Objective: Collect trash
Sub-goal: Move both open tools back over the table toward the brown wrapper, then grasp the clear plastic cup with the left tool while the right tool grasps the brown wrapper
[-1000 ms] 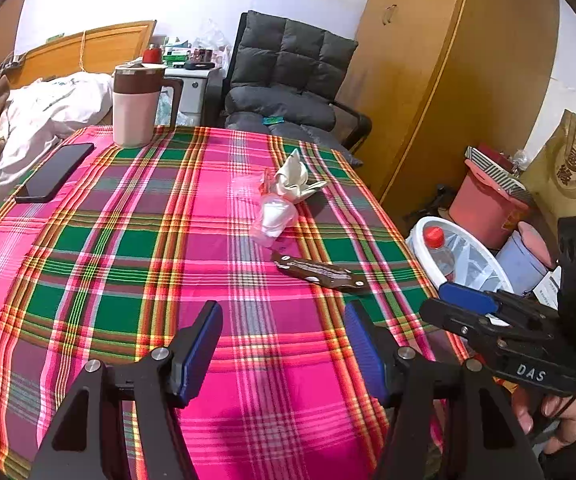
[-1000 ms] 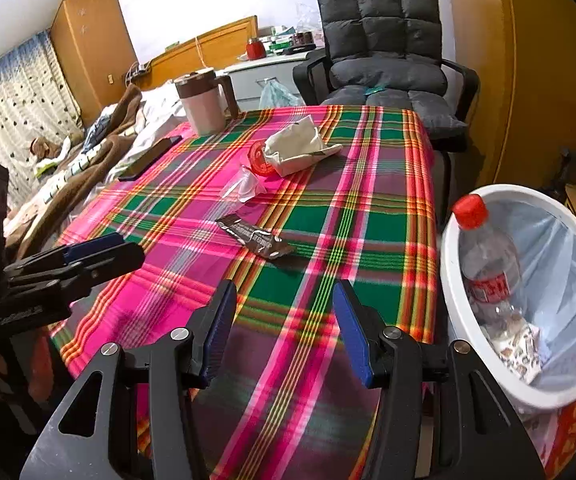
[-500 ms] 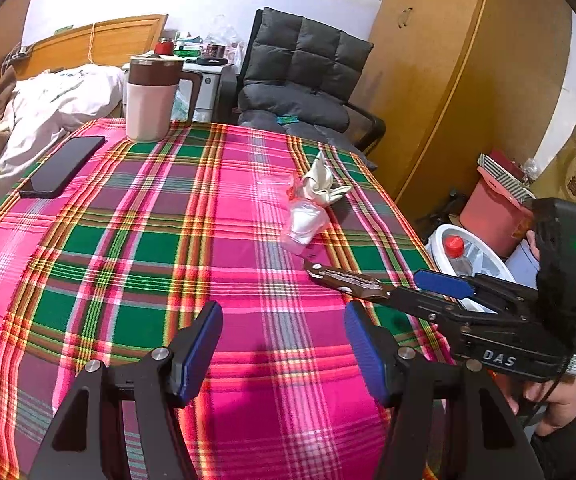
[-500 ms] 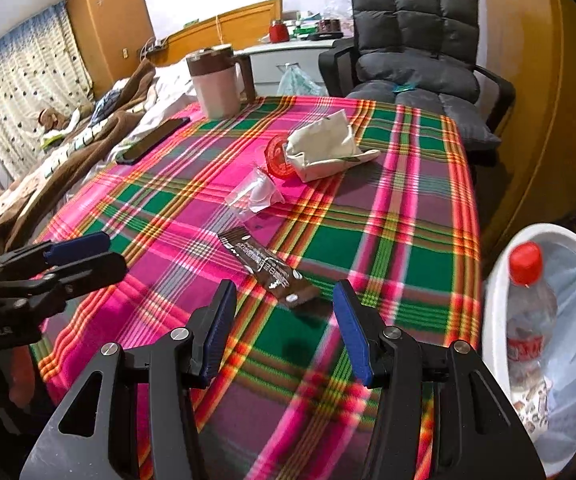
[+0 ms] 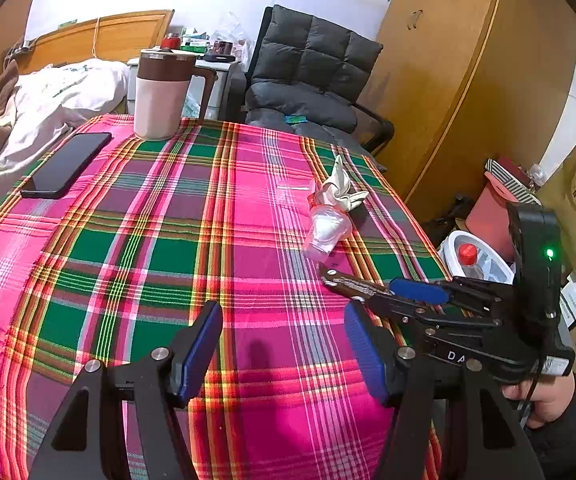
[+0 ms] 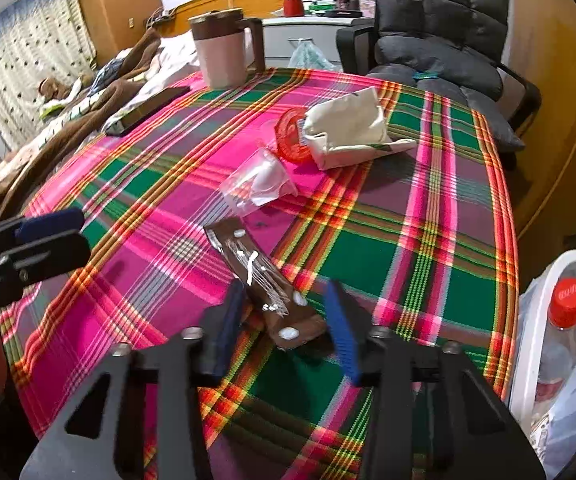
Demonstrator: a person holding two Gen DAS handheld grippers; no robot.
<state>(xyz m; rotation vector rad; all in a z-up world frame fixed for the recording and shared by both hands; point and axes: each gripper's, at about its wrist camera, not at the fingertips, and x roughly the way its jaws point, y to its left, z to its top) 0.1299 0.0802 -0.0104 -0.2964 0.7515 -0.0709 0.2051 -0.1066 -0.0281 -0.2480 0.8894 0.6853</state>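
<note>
One brown snack wrapper point(image 6: 264, 280) lies flat on the plaid tablecloth point(image 6: 408, 240), close to the table's near right edge. The right gripper point(image 6: 284, 320) sits low over the wrapper's near end, one blue pad on each side of it. Its jaws have just been closing, with the wrapper between them; a gap shows at the right pad, and contact at the left pad cannot be told. In the left wrist view the same gripper comes in from the right, held by one hand point(image 5: 540, 400).

The left gripper point(image 5: 282, 344) hovers over bare cloth at the near edge, its two fingers wide apart with nothing between them.

Three more pieces of litter lie farther along the right side of the table: one crumpled clear plastic cup point(image 6: 258, 186), one red lid point(image 6: 290, 136) and one cream paper bag point(image 6: 348, 128), the lid touching the bag.

At the far left stand one pink-and-brown jug point(image 5: 162, 94) and one black phone point(image 5: 66, 164) lying flat.

Off the table's right edge is one white bin point(image 6: 532, 320) lined with a bag, holding one red-capped bottle point(image 6: 564, 320). One dark padded chair point(image 5: 312, 76) stands beyond the far edge.
</note>
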